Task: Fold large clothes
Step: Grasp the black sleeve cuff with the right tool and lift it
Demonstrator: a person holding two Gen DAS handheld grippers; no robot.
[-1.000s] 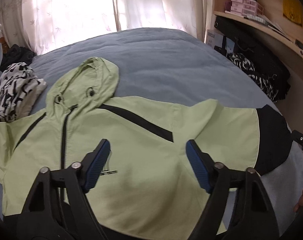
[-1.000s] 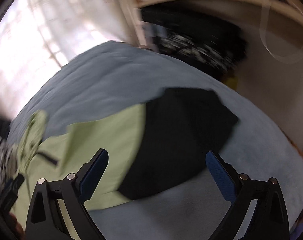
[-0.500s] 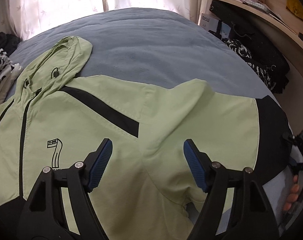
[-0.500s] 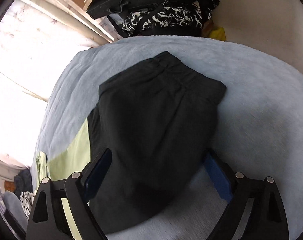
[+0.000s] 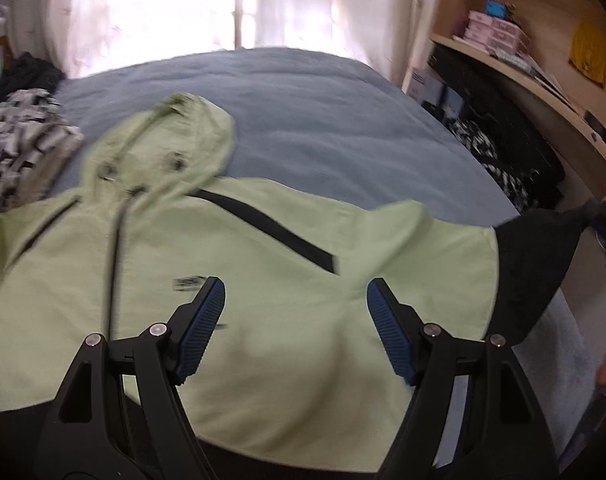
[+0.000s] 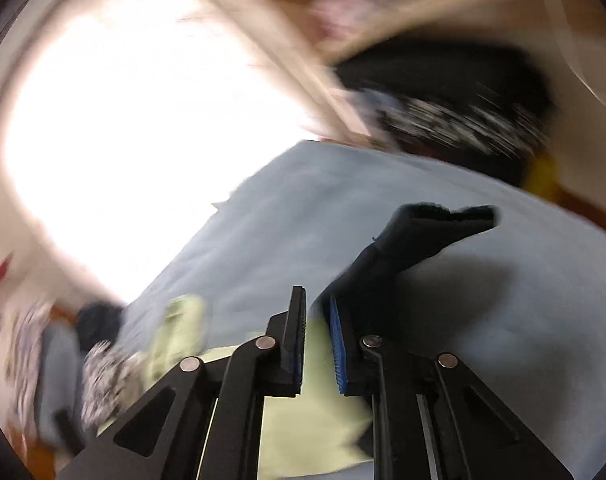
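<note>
A light green hooded jacket with black trim and a black zip [image 5: 287, 280] is spread flat across the near part of a bed covered by a grey-blue blanket [image 5: 323, 112], its hood [image 5: 175, 136] laid toward the curtained window end. The jacket's black sleeve end [image 5: 539, 256] is raised off the blanket at the bed's right edge.

The left gripper [image 5: 296, 320] is held above the jacket's chest with its blue-padded jaws spread wide; nothing is touched or carried between them.

In the right wrist view, heavily blurred, the right gripper [image 6: 317, 344] is seen with its jaws having just been closing, now almost together. The black sleeve end [image 6: 419, 240] is pinched between the pads and sticks up beyond the tips, lifted clear of the blanket, with green cloth trailing below.

A folded black-and-white patterned garment [image 5: 19, 148] is seen at the bed's far left corner.
</note>
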